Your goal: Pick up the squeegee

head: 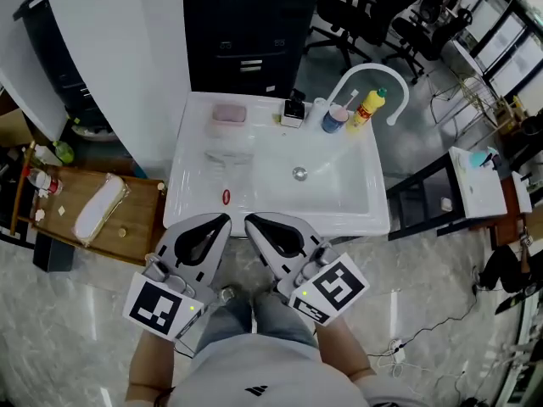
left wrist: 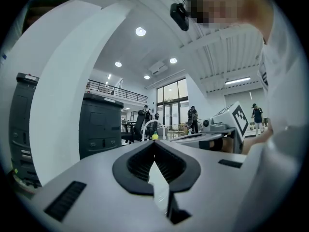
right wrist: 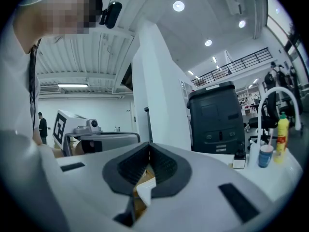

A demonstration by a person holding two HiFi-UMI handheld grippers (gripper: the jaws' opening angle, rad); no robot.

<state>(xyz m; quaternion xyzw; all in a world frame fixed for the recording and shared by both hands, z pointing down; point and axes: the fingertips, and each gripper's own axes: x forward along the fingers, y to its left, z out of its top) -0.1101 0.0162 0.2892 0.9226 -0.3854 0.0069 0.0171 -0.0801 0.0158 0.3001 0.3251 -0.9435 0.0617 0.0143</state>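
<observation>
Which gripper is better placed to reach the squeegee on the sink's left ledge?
Probably left. The left gripper points almost straight at the squeegee; the right gripper sits nearer the basin. Both are shut and must open first.

Grey marble floor [head: 68,354], a white pillar [head: 127,66] beside a black cabinet [head: 250,24], office chairs [head: 361,11] behind, round ceiling lights [left wrist: 140,31] overhead

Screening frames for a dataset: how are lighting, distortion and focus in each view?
Head view: evenly lit and sharp, white sink nearly washed out. Left gripper view: strong fisheye, dark corners, bright ceiling light. Right gripper view: same fisheye and dark corners.
</observation>
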